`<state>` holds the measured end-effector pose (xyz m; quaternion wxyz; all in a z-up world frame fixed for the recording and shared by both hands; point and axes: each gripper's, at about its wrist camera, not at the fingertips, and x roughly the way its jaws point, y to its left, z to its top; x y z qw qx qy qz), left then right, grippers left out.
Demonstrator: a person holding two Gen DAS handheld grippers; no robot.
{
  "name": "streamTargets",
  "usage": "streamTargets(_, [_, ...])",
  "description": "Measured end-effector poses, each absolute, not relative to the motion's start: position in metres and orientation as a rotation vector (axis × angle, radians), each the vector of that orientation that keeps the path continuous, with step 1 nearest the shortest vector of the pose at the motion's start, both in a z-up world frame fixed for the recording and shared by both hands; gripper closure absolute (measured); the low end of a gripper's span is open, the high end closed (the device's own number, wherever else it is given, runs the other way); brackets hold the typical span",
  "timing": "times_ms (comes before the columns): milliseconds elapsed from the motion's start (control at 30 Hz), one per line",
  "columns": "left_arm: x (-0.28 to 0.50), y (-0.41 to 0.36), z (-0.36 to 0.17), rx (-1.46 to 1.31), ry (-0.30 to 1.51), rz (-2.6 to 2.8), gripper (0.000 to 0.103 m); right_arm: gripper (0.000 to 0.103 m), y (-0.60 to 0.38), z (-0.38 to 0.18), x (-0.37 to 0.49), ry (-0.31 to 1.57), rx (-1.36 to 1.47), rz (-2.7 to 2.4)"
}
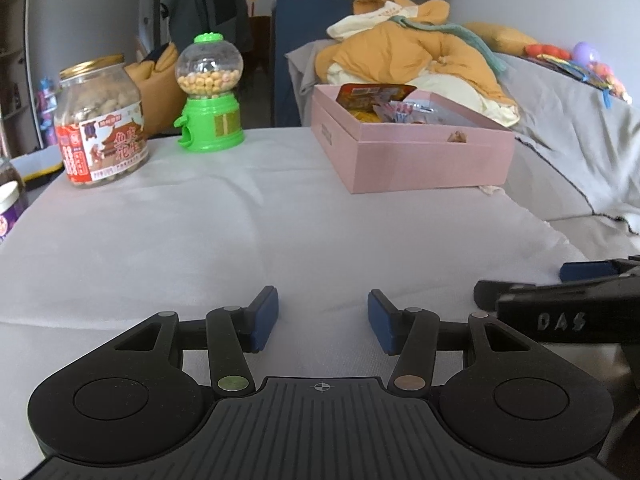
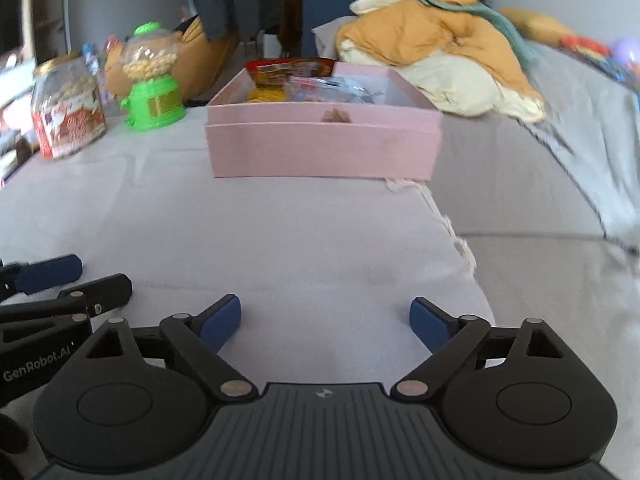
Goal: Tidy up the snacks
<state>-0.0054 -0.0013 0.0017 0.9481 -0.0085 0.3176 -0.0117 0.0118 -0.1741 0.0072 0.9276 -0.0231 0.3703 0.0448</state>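
A pink box (image 1: 420,160) (image 2: 320,148) stands on the white-covered table and holds several snack packets (image 1: 376,98) (image 2: 288,72). A clear jar of peanuts with a gold lid (image 1: 100,120) (image 2: 66,106) and a green candy dispenser (image 1: 210,96) (image 2: 154,84) stand at the far left. My left gripper (image 1: 322,320) is open and empty, low over the near table. My right gripper (image 2: 326,326) is open and empty, beside it; its side shows in the left wrist view (image 1: 560,304).
A grey sofa (image 1: 560,120) with a heap of orange and cream blankets (image 1: 416,52) (image 2: 432,52) lies right of the table. The cloth's frayed edge (image 2: 452,232) marks the table's right side. A dark jar (image 1: 10,196) sits at the left edge.
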Motion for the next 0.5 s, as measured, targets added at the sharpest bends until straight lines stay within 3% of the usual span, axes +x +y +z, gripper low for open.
streamTargets(133, [-0.0043, -0.0044, 0.0011, 0.012, 0.649, -0.015, 0.047, 0.001, -0.1756, -0.0012, 0.0075, 0.720, -0.019, 0.092])
streamTargets(500, [-0.0048, -0.0061, 0.0016, 0.012, 0.649, -0.014, 0.046, 0.000, -0.1742, -0.0034, 0.0068, 0.704, -0.015, 0.082])
